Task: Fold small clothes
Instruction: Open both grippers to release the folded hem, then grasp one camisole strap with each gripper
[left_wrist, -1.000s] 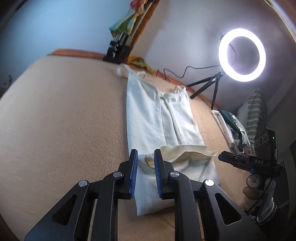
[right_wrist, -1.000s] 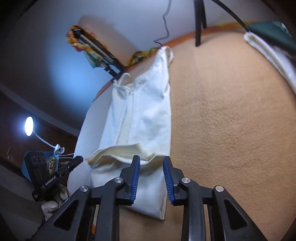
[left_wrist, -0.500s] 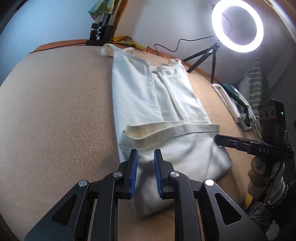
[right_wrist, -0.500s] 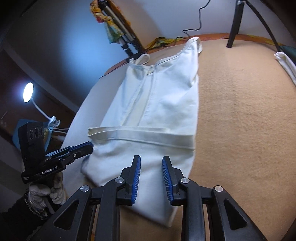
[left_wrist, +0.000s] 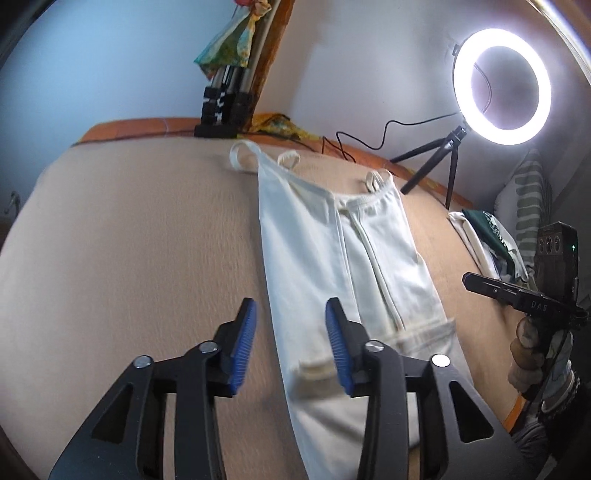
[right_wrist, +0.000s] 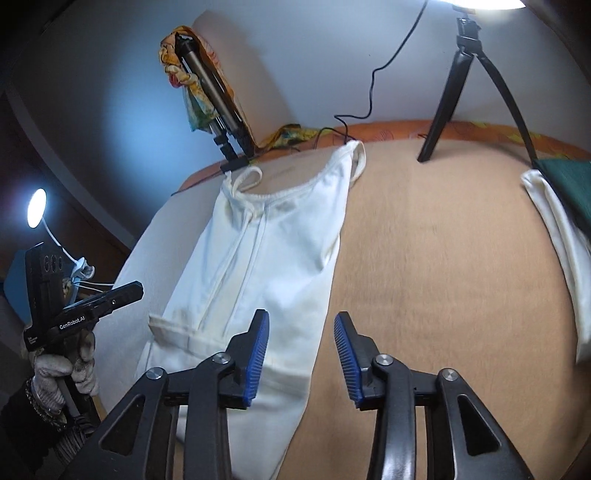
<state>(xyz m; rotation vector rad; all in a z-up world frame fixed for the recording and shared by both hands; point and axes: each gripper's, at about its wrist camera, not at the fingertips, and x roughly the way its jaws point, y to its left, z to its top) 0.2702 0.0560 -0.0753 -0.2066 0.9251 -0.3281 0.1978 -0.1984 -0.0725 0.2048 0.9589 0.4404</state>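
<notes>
A cream sleeveless top lies on the tan blanket, folded lengthwise, straps at the far end. Its hem band is turned up over the near part. My left gripper hovers over the top's left edge; its jaws are opening and nothing is pinched between the blue pads. In the right wrist view the same top runs away from me, and my right gripper straddles its right edge, jaws also opening and free of cloth. A gloved hand holds each gripper: right gripper, left gripper.
A lit ring light on a small tripod stands at the far right of the bed, its cable trailing along the edge. Folded clothes are stacked on the right. A folded tripod with a colourful cloth leans at the far wall.
Both pairs of jaws have spread apart from a narrow gap. The hem band, raised a second ago, now lies flat on the top. Both hands have shifted sideways toward the top's outer edges.
</notes>
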